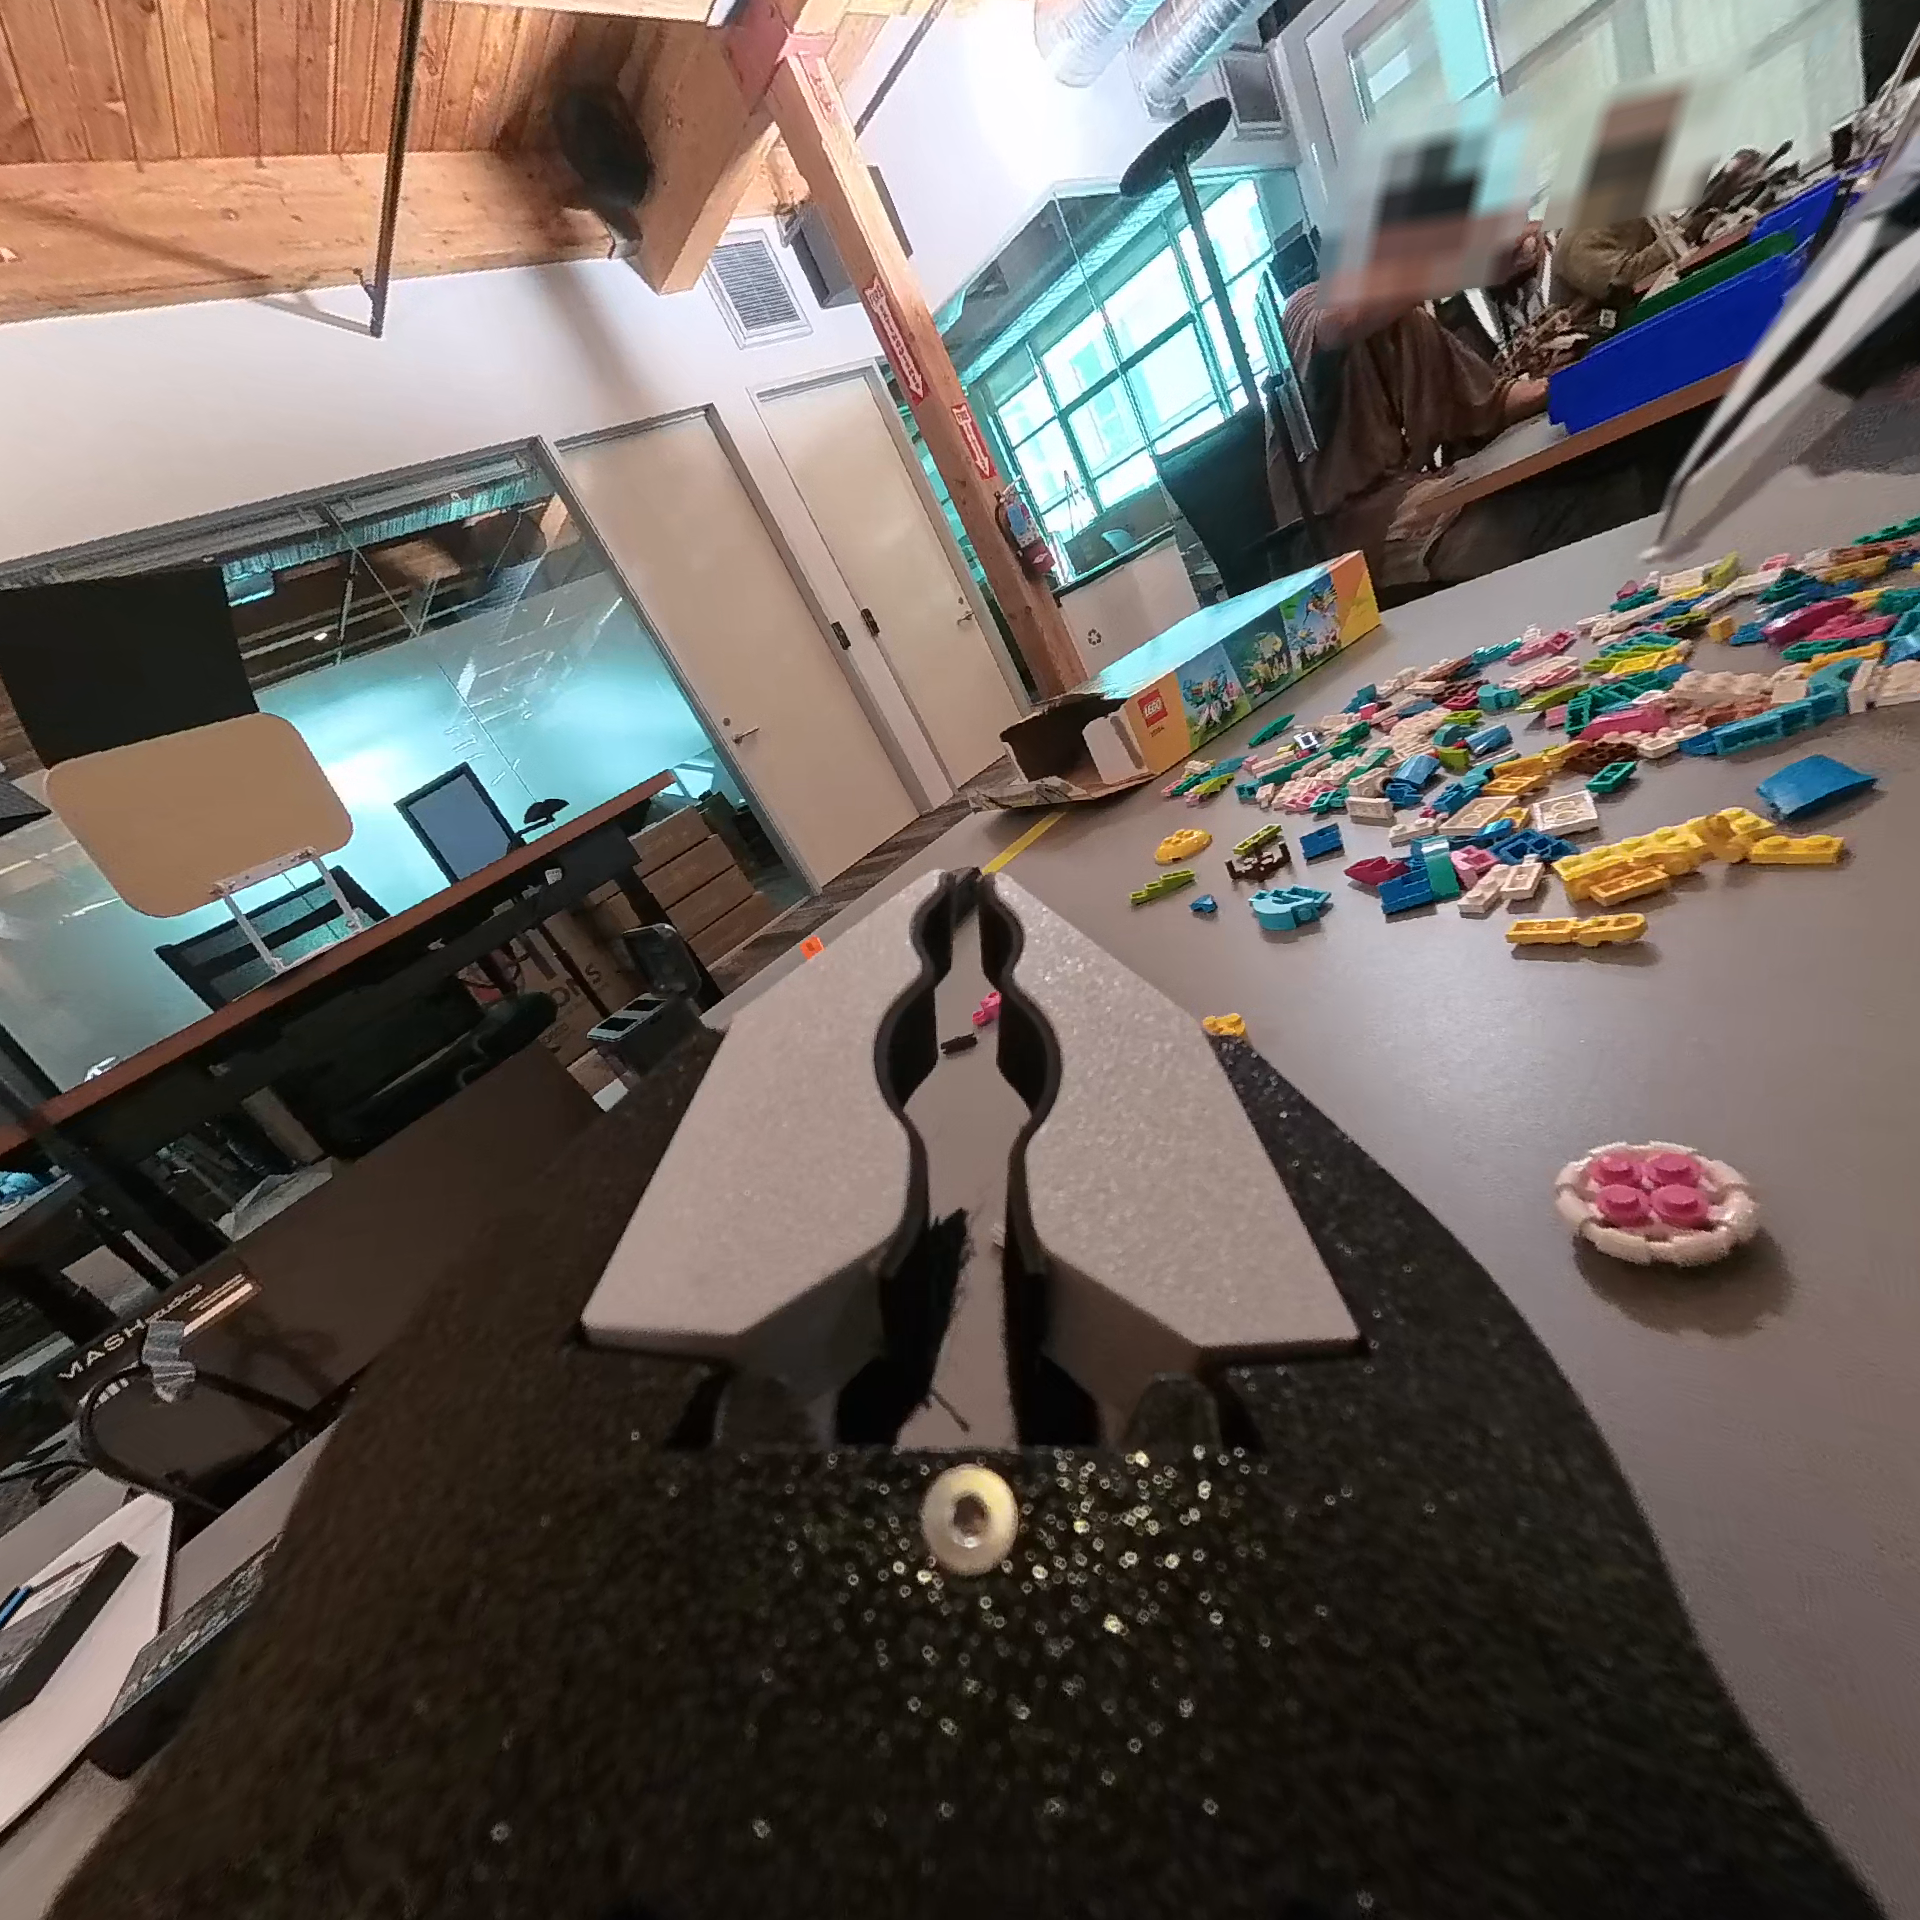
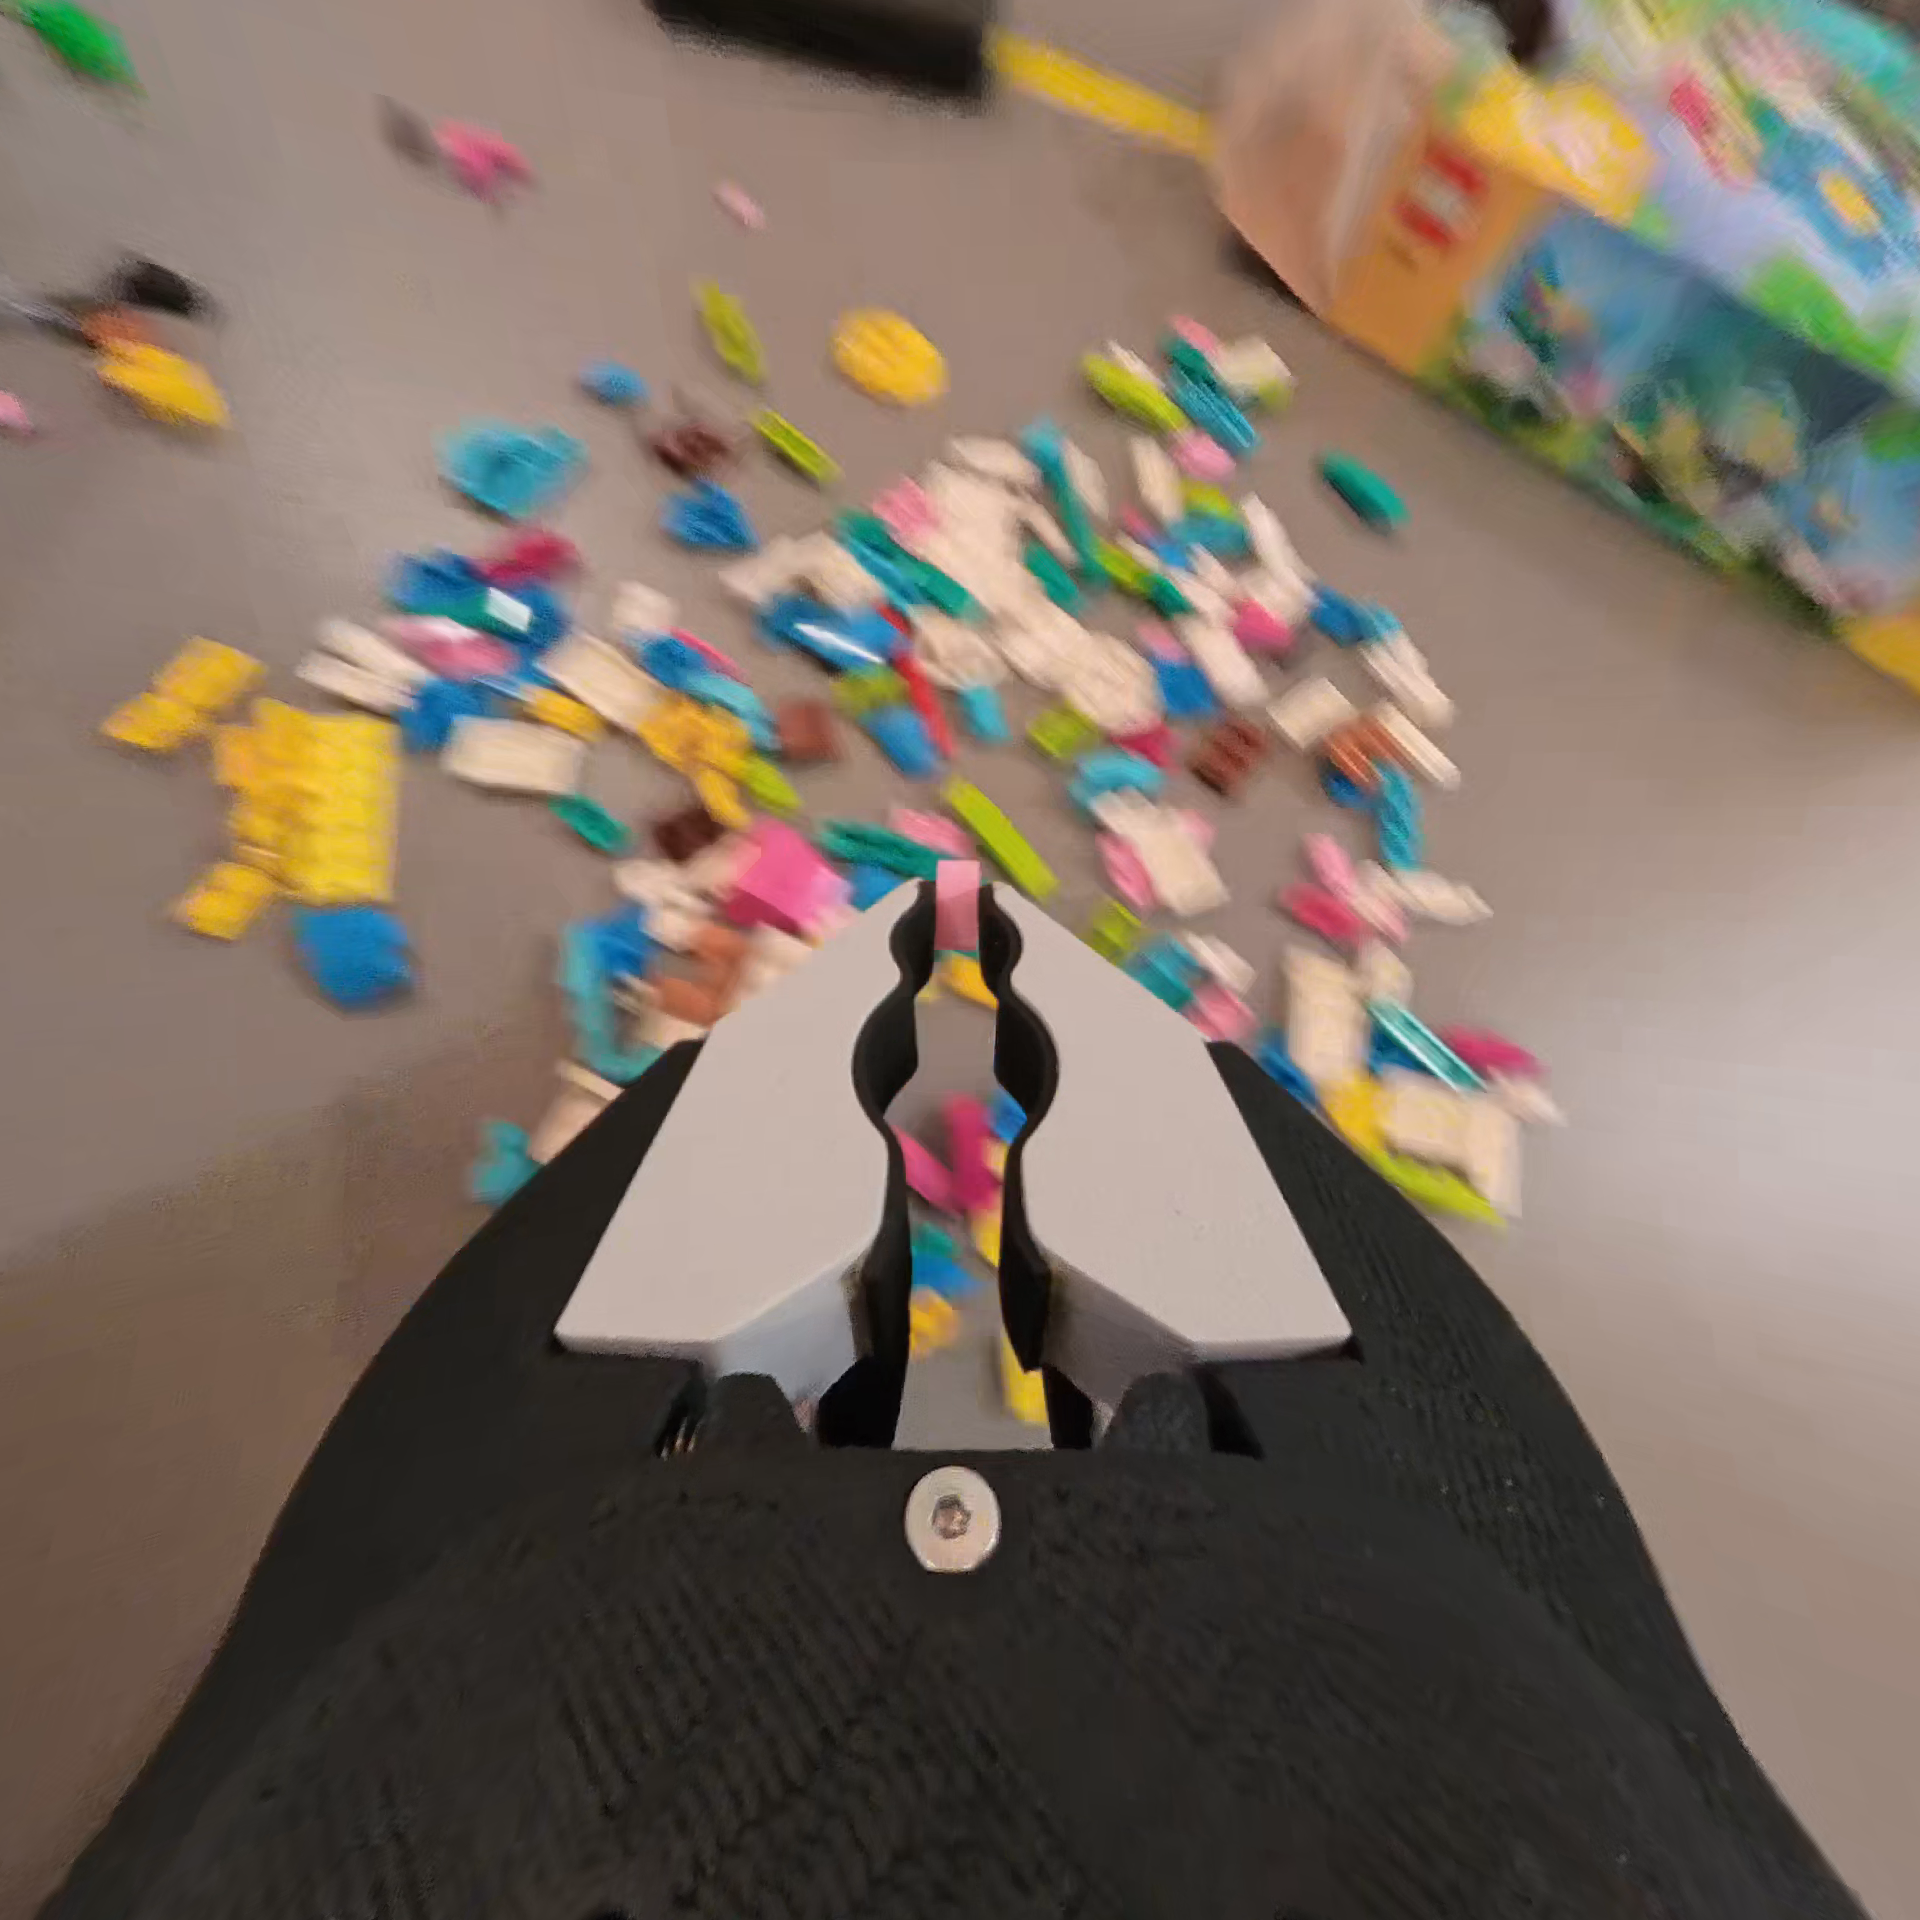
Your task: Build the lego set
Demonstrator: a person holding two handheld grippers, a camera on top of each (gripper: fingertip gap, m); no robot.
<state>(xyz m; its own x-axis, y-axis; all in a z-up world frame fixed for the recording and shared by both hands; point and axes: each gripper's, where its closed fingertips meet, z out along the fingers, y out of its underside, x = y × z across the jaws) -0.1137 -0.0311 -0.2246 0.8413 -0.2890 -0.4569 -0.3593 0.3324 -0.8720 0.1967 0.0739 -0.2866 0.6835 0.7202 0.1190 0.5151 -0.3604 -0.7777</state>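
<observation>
Right gripper [image 2: 958, 902]: pinching small pink brick [image 2: 957, 906] at tips, above loose pile [image 2: 935, 665] | left gripper [image 1: 971, 885]: closed, empty | risk: shallow grip, brick may slip.

The room has white walls [image 1: 416, 395] and a wooden ceiling [image 1: 208, 94] with a thick wooden beam [image 1: 894, 301]. Two pale doors [image 1: 790, 623] stand side by side. A glass wall [image 1: 416, 665] glows blue-green beside them. Big windows [image 1: 1132, 353] let in light at the back. A long brown desk [image 1: 343, 935] stands at the left. The counter [image 1: 1455, 1039] is grey.
</observation>
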